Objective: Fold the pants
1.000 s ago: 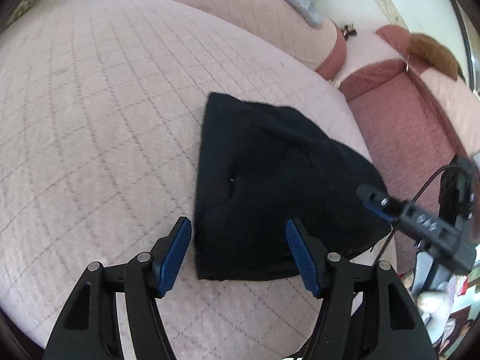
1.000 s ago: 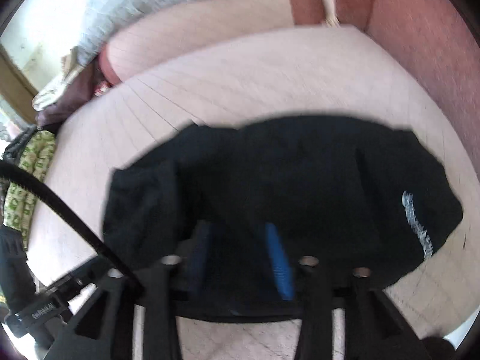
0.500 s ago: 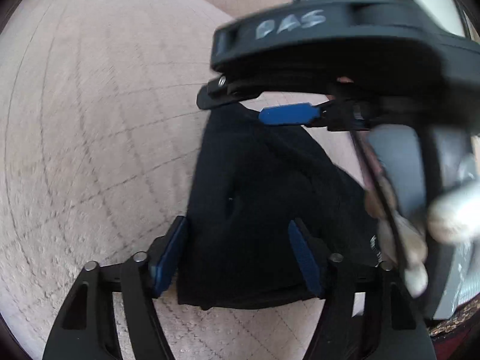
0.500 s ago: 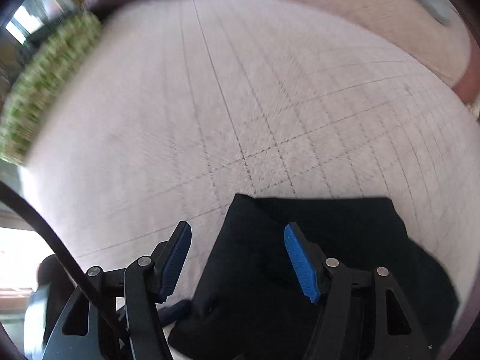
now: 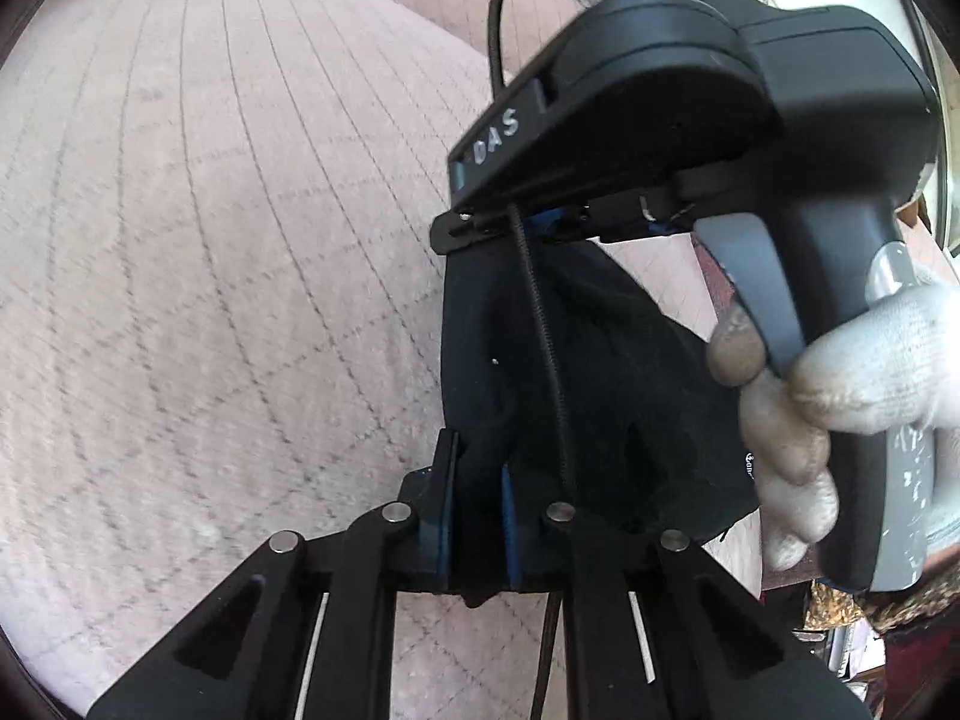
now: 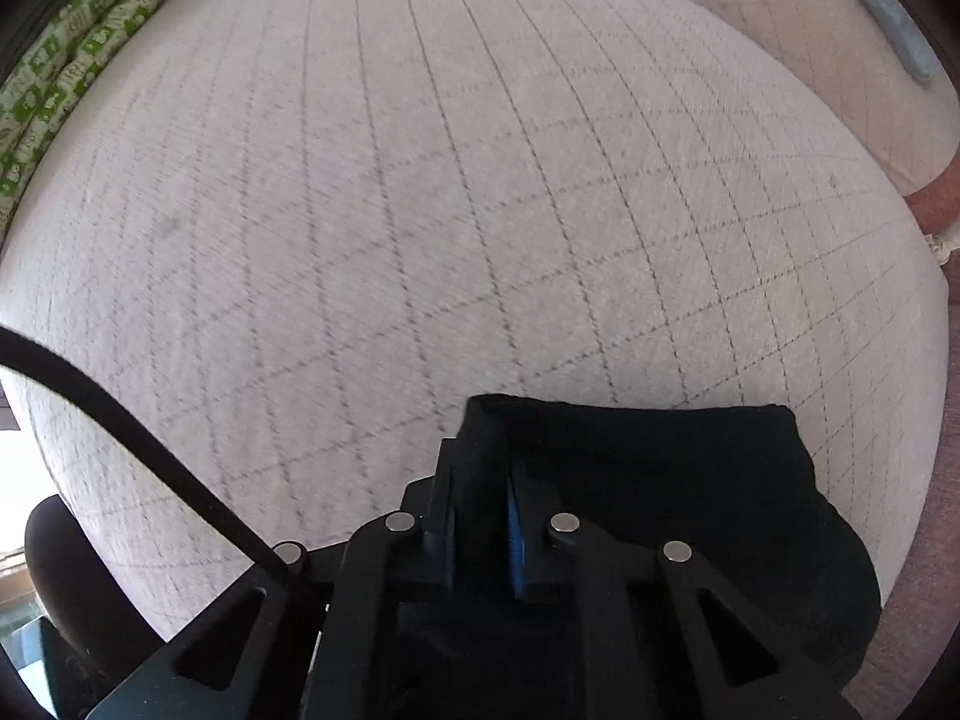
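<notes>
Though the black pants (image 5: 576, 372) already look partly folded, both the left gripper (image 5: 477, 510) and the right gripper (image 6: 480, 516) clamp its corners for another fold.

The premises were a home, a living or sleeping room. The main surface was a wide upholstered seat or bed under a pale pink quilted cover (image 6: 480, 210) stitched in a diamond grid. At its far side lay a bolster-like cushion (image 6: 780, 42) in the same quilted fabric, with a rust-red end (image 6: 933, 204) showing at the right. A green-and-white printed cloth (image 6: 66, 72) was bunched at the far left edge. A grey fabric item (image 6: 882, 12) lay on the cushion at the far right. Dark pants (image 6: 660, 480) lay on the near part of the cover. Household clutter (image 5: 852, 630) showed at the near right, too blurred to identify.
</notes>
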`<state>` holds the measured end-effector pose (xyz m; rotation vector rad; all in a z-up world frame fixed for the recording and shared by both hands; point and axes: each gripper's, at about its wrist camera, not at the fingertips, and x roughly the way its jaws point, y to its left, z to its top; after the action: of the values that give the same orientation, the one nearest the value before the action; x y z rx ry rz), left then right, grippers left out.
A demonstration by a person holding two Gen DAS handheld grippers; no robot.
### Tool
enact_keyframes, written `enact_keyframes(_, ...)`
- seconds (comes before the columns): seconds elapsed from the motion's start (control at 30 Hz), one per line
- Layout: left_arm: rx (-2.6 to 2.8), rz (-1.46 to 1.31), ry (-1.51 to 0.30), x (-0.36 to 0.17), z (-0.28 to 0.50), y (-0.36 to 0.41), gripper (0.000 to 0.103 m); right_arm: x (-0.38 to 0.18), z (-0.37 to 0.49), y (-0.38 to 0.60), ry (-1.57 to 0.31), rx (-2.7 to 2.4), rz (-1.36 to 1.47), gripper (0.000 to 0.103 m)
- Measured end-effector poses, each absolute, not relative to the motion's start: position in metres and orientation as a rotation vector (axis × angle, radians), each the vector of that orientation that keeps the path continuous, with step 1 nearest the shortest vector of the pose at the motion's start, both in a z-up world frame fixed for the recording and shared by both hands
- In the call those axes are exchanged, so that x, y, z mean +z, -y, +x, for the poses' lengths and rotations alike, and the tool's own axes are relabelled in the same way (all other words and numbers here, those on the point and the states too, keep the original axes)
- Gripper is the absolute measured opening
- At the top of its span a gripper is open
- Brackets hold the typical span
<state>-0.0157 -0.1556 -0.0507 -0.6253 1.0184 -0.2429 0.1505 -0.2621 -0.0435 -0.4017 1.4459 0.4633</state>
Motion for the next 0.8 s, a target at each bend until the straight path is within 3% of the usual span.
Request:
enact_keyframes(0.33,-0.113,-0.692,-1.024,-0.054,-0.044,0.091,0.015,-0.027,0.141,0.187,-1.429,0.572,-0.306,0.015)
enact_keyframes(0.37,-0.119,-0.718,-1.038,-0.058,-0.046,0.087,0.015,-0.033,0.140,0.183,-1.440,0.580,-0.293,0.024)
enact_keyframes(0.4,-0.144,-0.757,-1.034,-0.060,-0.052,0.081,0.017,-0.039,0.139,0.180,-1.457,0.612,-0.263,0.043)
enact_keyframes(0.47,-0.169,-0.793,-1.039,-0.057,-0.064,0.069,0.024,-0.046,0.143,0.186,-1.444,0.685,-0.195,0.062)
enact_keyframes(0.57,-0.166,-0.783,-1.002,-0.038,-0.084,0.050,0.028,-0.017,0.144,0.224,-1.361,0.769,0.019,0.065)
enact_keyframes(0.63,-0.136,-0.755,-0.954,-0.020,-0.089,0.044,0.041,0.004,0.144,0.270,-1.273,0.775,0.167,0.069)
enact_keyframes(0.8,-0.111,-0.689,-0.902,-0.001,-0.070,0.055,0.045,0.019,0.120,0.353,-1.173,0.606,0.179,0.067)
